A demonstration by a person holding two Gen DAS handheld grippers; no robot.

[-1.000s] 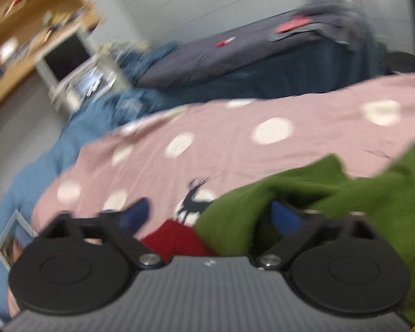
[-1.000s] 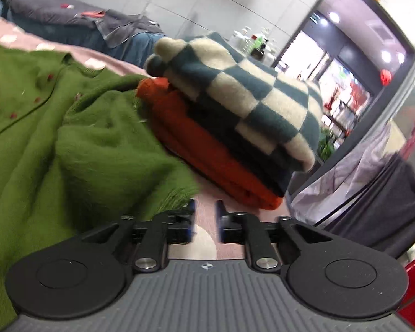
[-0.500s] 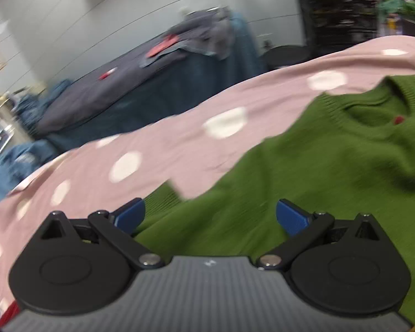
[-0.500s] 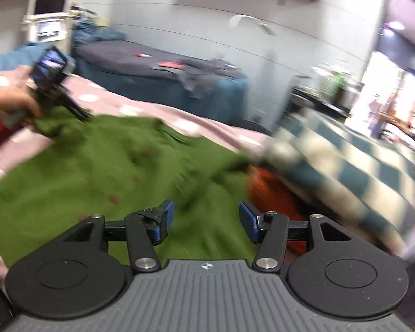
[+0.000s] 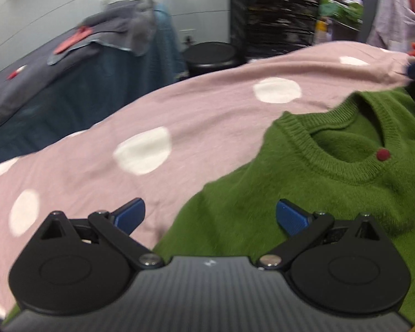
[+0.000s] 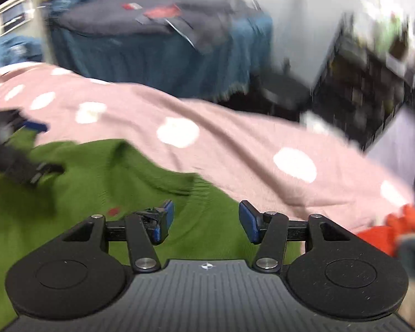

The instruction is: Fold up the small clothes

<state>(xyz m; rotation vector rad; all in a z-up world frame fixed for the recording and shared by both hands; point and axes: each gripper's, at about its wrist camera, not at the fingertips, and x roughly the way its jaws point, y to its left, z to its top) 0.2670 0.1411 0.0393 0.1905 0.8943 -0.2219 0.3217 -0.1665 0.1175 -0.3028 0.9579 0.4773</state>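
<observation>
Grippers first: left gripper [image 5: 210,215] has its blue-tipped fingers spread wide, nothing between them, hovering over the shoulder edge of the green sweater [image 5: 304,193] where it meets the pink spotted cover [image 5: 179,116]. Right gripper [image 6: 206,218] also has its fingers apart, nothing pinched, sitting over the sweater's ribbed edge on the opposite side.

Green sweater lies spread on the pink cover, front up: round ribbed neckline [image 5: 343,166] and dark red buttons [image 5: 383,154] visible in the left view. One red button [image 6: 114,211] shows just left of the right gripper's fingers.

In the right view the left gripper [image 6: 16,149] shows at the far left edge over the sweater, blurred; can't read its fingers from there.

Orange folded garment [image 6: 395,232] sits on the cover at the right edge, near the right gripper, apart from the sweater.

Further back: a blue-draped surface [image 6: 163,55] with grey clothing [image 5: 119,27] and red items on top, a black round stool [image 5: 210,55] beside it, dark shelving [image 5: 276,13] to the right. Right view is heavily motion-blurred.
</observation>
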